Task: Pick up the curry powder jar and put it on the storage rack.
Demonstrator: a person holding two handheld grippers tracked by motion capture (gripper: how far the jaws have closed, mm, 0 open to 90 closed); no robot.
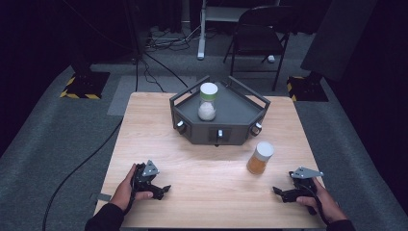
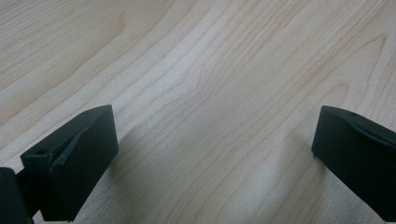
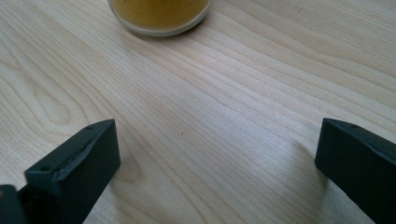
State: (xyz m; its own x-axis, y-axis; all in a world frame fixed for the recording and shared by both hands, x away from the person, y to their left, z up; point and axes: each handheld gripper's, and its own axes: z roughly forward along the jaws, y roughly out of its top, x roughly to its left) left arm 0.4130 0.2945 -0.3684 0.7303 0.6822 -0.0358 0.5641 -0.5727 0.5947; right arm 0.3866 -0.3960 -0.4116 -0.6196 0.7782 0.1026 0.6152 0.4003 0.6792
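Black grippers, grey plates, dark sleeves.

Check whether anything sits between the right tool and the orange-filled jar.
Nothing visible does. The right tool rests open on the table, and only bare wood lies between it and the orange-filled jar.

Dark studio around my counter

My pale wooden counter stands on grey carpet. Beyond it I see a black folding chair, a white stand leg and tangled cables. Yellow-and-black striped bases sit at both far corners; black curtains close everything in.
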